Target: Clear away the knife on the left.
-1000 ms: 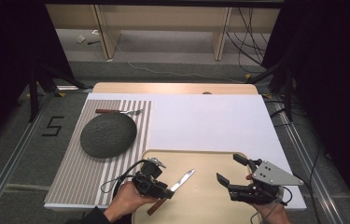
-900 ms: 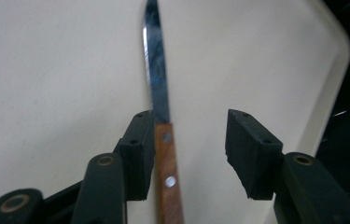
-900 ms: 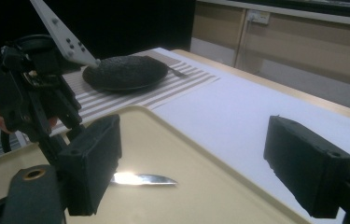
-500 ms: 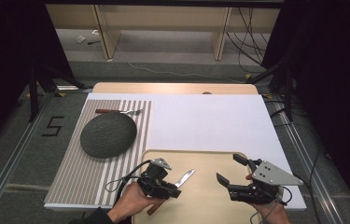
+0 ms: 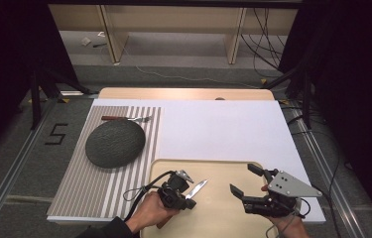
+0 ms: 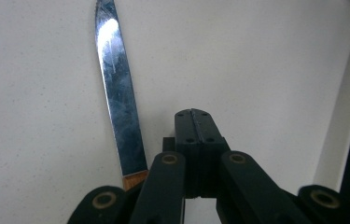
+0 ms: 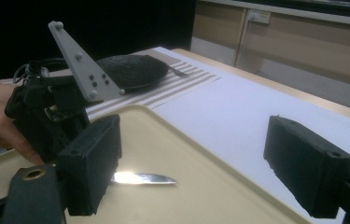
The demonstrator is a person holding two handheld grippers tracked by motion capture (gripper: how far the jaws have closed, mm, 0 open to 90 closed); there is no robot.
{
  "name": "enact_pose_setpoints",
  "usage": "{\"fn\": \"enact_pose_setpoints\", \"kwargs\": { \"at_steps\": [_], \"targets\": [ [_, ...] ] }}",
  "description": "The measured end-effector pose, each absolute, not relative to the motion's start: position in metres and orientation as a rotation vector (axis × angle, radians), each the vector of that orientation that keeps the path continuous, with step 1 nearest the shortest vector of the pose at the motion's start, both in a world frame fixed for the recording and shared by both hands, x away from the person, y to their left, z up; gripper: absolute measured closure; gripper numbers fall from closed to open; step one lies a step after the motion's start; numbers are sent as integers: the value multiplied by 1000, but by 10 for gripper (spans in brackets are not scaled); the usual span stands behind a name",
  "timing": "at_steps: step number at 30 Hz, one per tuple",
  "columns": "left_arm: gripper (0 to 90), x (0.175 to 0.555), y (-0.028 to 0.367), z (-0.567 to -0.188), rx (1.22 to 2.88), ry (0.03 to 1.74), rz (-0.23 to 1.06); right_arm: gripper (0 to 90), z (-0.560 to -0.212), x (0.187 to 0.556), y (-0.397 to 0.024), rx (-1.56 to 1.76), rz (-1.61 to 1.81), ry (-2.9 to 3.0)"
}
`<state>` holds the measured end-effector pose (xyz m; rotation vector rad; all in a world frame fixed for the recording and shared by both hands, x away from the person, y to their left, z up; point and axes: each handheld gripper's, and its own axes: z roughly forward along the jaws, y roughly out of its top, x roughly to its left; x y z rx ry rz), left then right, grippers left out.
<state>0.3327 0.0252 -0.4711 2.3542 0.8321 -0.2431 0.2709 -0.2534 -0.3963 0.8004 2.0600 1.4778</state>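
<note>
A knife (image 5: 197, 188) with a steel blade and brown handle lies on a beige tray (image 5: 218, 171) at the table's front. My left gripper (image 5: 186, 201) is held over the knife's handle end. In the left gripper view its jaws (image 6: 193, 114) are shut together with nothing between them, and the knife (image 6: 119, 102) lies flat on the tray (image 6: 266, 70) just to their left. My right gripper (image 5: 242, 178) hovers open at the tray's right side. From the right gripper view (image 7: 196, 154) the blade (image 7: 144, 178) shows beyond its wide-spread jaws, with the other gripper (image 7: 46, 112) behind.
A dark grey round dish (image 5: 115, 143) sits on a striped mat (image 5: 79, 188) at the left, with a brown-handled fork (image 5: 126, 119) beyond it. A white sheet (image 5: 223, 129) covers the table's middle. Shelving and cables stand past the far edge.
My left gripper has shifted right along the knife, toward the blade. The knife and the right gripper stay where they were.
</note>
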Motion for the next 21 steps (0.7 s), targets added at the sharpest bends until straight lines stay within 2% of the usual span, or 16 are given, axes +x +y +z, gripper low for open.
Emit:
{"fn": "enact_pose_setpoints", "kwargs": {
  "at_steps": [6,21],
  "targets": [
    [897,338,29,-471,2375,857,-177,201,-396,271,-253,799,1479,2061],
    [896,340,42,-469,2426,876,-163,201,-396,271,-254,803,1481,2059]
  ]
}}
